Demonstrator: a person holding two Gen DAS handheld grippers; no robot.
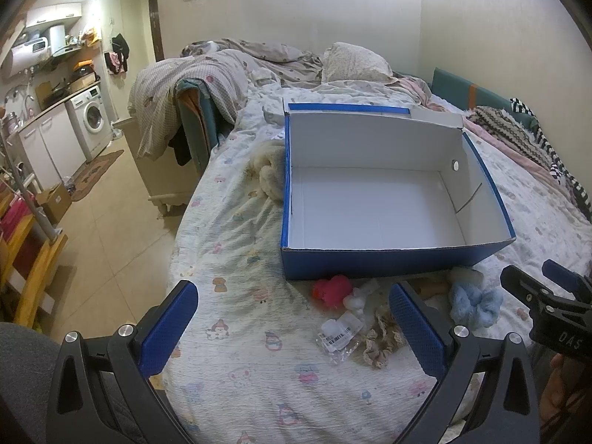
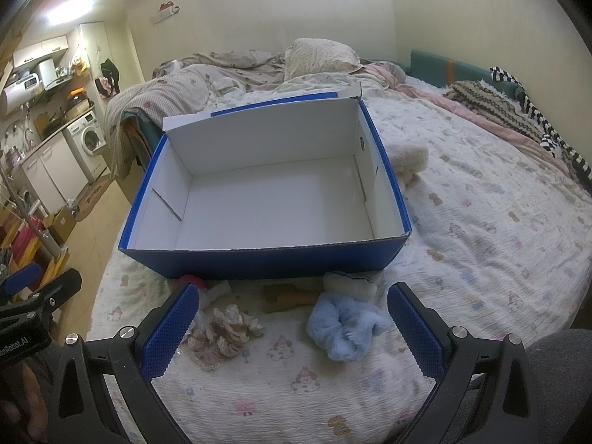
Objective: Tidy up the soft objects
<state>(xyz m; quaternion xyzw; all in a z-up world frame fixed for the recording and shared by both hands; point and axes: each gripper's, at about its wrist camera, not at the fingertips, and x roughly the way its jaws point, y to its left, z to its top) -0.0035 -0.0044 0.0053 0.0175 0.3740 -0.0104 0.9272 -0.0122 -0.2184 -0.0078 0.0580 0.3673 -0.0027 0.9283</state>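
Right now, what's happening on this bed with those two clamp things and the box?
A person is holding a pair of tongs in each hand, about to tidy small soft things into the blue box, which has nothing in it yet. Both the left tongs and the right tongs hang open above the bed, holding nothing. The blue fluffy scrunchie, the beige lace scrunchie and a red plush toy lie on the sheet in front of the box.

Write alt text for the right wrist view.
An empty blue box with a white interior sits on a patterned bedsheet. In front of it lie a fluffy light-blue scrunchie and a beige lace scrunchie, framed by the open right gripper.
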